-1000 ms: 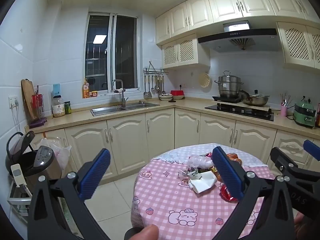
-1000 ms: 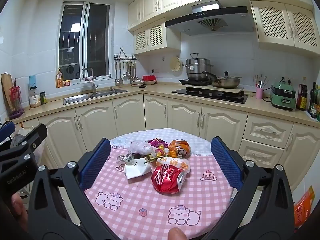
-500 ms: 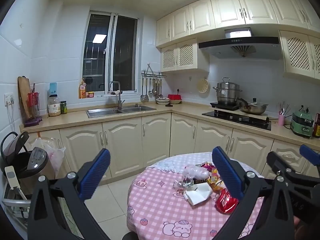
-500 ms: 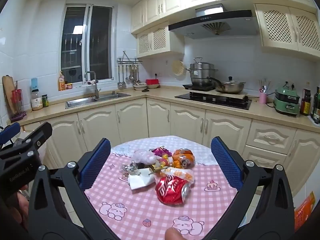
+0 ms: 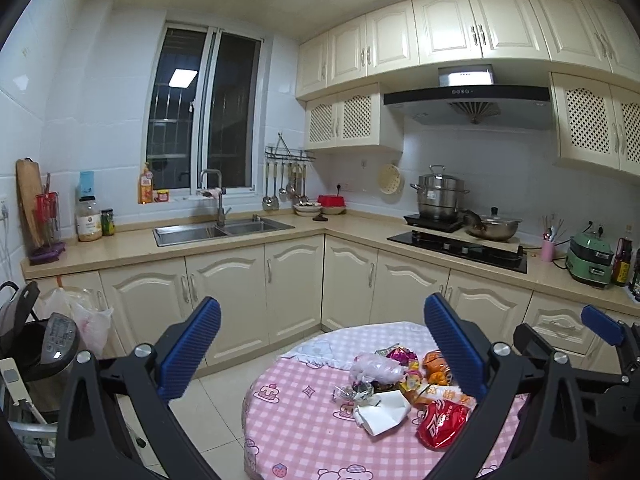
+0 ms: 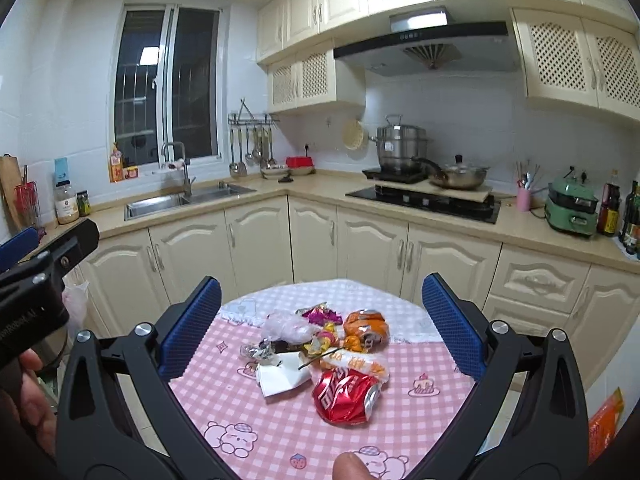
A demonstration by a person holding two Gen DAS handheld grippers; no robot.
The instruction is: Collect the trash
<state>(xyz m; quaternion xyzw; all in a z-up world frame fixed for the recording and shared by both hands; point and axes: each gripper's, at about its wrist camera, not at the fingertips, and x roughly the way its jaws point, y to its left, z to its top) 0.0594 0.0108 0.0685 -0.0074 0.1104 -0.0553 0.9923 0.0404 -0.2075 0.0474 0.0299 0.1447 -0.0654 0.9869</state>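
Left tool (image 5: pixel 322 348) spread wide, empty, above round table (image 5: pixel 304 420); trash pile (image 5: pixel 404 388) on pink cloth.

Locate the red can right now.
In the right wrist view, the red can lies crushed on the pink checked table, nearest the camera, just right of the white paper.

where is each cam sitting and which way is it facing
Left wrist: on the left tool, open, facing sink and table; right tool visible at right.
Right wrist: on the right tool, open, facing stove and table; a hand grips the left tool at left, thumb tip below.
Shared: red can, orange can, white paper.
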